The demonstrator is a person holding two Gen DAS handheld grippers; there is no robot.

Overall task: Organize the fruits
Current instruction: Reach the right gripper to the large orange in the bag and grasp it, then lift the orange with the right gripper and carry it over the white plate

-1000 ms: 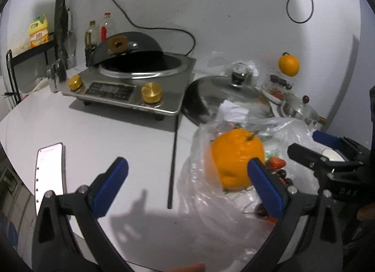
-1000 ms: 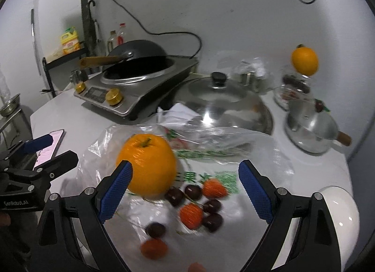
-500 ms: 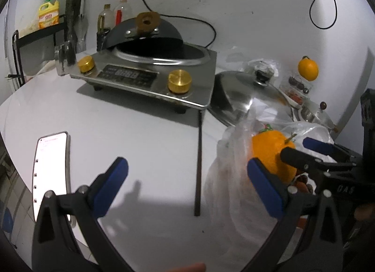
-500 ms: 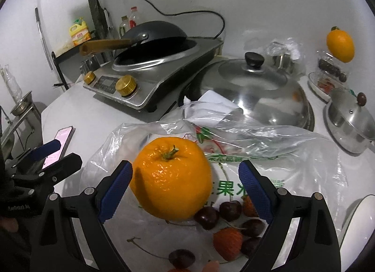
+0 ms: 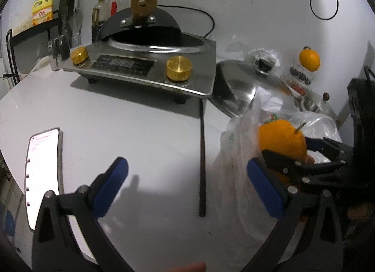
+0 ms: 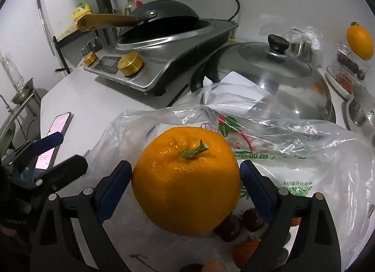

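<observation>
Orange [image 6: 186, 181] now fills the space between the right gripper [image 6: 185, 186]'s blue fingers [image 6: 114, 188], where a second ago it sat on the bag [image 6: 304, 154] ahead of them and off to the left. Both pads press or nearly press the fruit's sides at a moderate spread; whether it has left the bag's surface cannot be told. Dark cherries [image 6: 230, 227] and a red fruit lie on the plastic just beneath and behind it. The left gripper [image 5: 187, 184] has swung away from the bag toward bare white table [image 5: 140, 131]; its fingers stand wide apart with nothing between them, the right-hand one just beside the bag's edge. From that view the orange [image 5: 281, 140] shows past the plastic, with the other tool's black fingertip across it. A phone [image 5: 43, 173] lies at left, well apart from the fruit. A second orange [image 6: 359, 38] sits by the far wall.
</observation>
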